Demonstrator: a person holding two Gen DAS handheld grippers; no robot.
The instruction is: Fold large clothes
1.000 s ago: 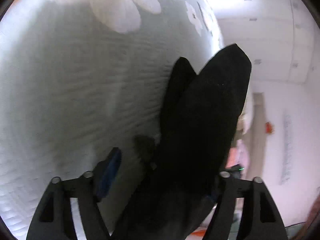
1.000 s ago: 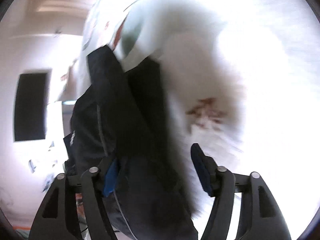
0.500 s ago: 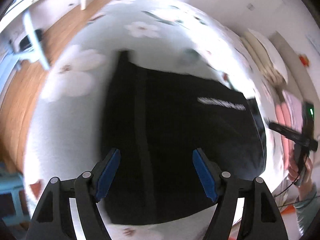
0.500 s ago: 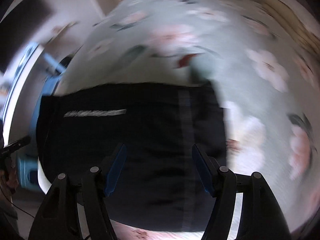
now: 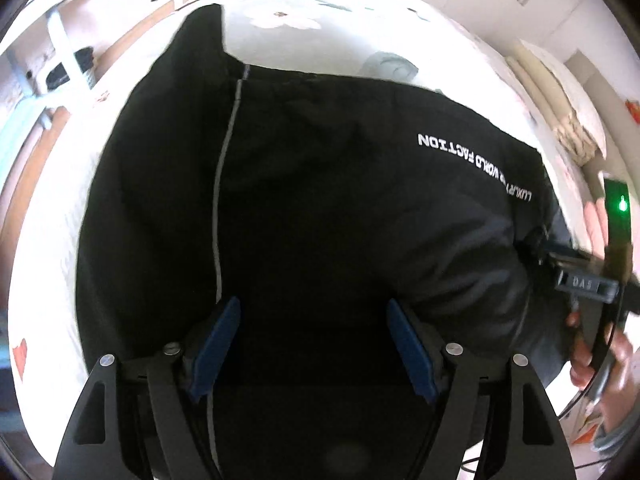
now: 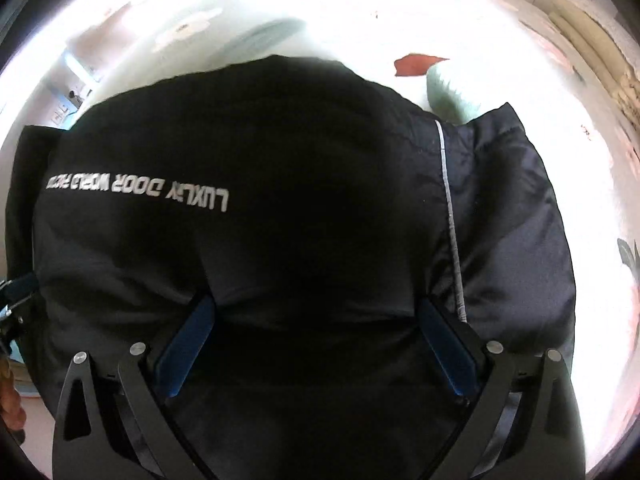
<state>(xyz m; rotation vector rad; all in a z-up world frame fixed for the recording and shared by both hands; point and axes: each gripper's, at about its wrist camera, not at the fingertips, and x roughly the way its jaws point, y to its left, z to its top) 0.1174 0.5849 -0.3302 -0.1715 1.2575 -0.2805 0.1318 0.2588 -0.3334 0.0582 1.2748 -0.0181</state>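
Note:
A large black jacket (image 5: 320, 208) with white lettering and a thin grey stripe lies folded on a floral bedspread (image 5: 280, 20). It also fills the right wrist view (image 6: 280, 248). My left gripper (image 5: 312, 340) is open, its blue pads (image 5: 216, 332) spread just above the jacket's near edge. My right gripper (image 6: 316, 336) is open too, with its pads (image 6: 444, 344) over the jacket's near part. Neither holds any cloth. The right gripper's body and the hand holding it show at the right edge of the left wrist view (image 5: 592, 280).
The bed (image 6: 400, 12) carries a white and pale green cover with flowers. Folded bedding (image 5: 560, 92) is stacked at the far right. A wooden floor and a pale blue stool (image 5: 60, 64) lie off the bed's left side.
A second ago both grippers held the black jacket up. Since then they have let it go, it lies flat on the bed, and both open grippers have come down closer over it.

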